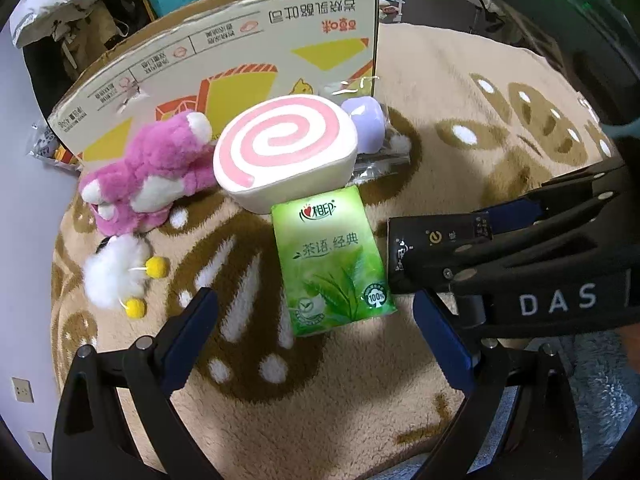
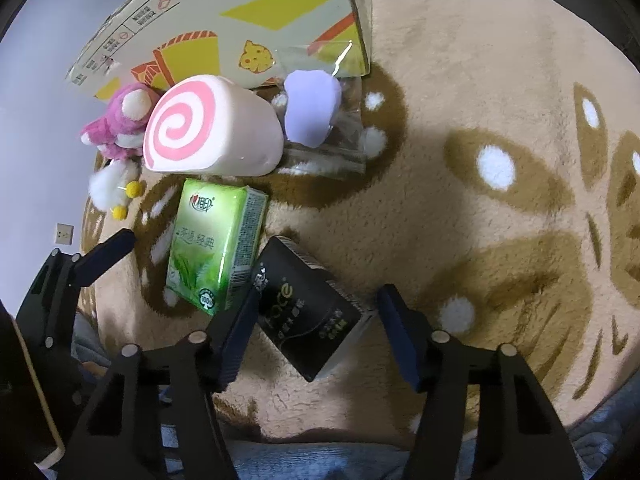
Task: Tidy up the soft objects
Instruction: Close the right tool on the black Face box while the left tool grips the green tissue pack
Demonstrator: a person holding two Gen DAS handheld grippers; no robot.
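Right gripper (image 2: 316, 328) half-open astride black tissue pack (image 2: 310, 312)

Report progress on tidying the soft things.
Done: pink plush, swirl cushion and green tissue pack lie grouped before the cardboard box. In hand: black tissue pack sits between the right gripper's jaws, grip uncertain. Remaining: likely placing it by the others; left gripper open, empty.
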